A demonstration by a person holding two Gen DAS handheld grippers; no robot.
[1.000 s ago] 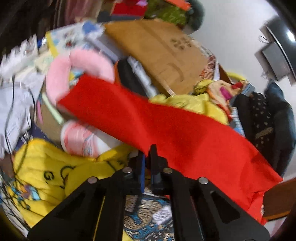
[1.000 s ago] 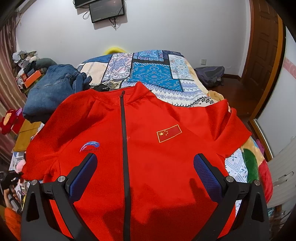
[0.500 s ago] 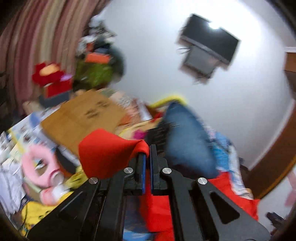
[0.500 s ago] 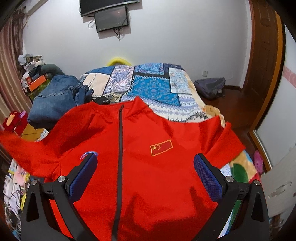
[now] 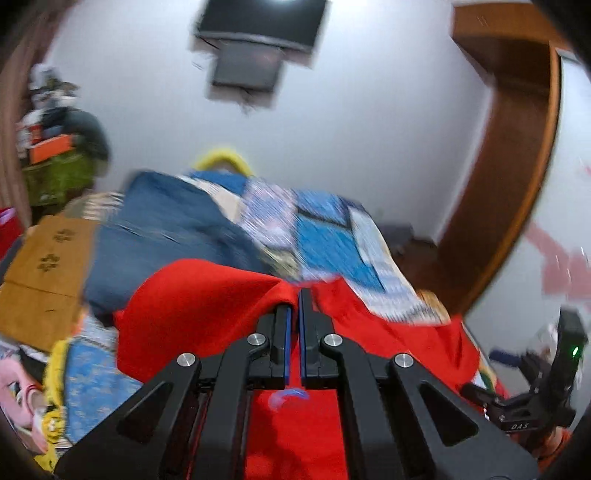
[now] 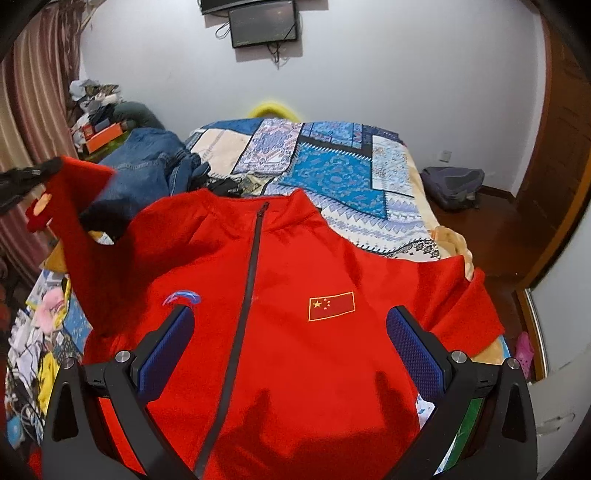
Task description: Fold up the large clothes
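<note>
Right wrist: patchwork-quilted bed point(image 6: 332, 173), white wall point(image 6: 406, 92).

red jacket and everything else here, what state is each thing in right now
red zip-up jacket: spread front-up on the bed, zip closed, one sleeve lifted off the bed
left tongs: shut on the raised red sleeve
right tongs: open, hovering above the jacket, holding nothing
blue denim garment: crumpled in a heap, unfolded
wall-mounted screen: dark, off
patchwork blue bedspread: laid flat over the bed

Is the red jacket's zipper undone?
No, the dark zipper on the red jacket runs closed up to the collar.
</note>
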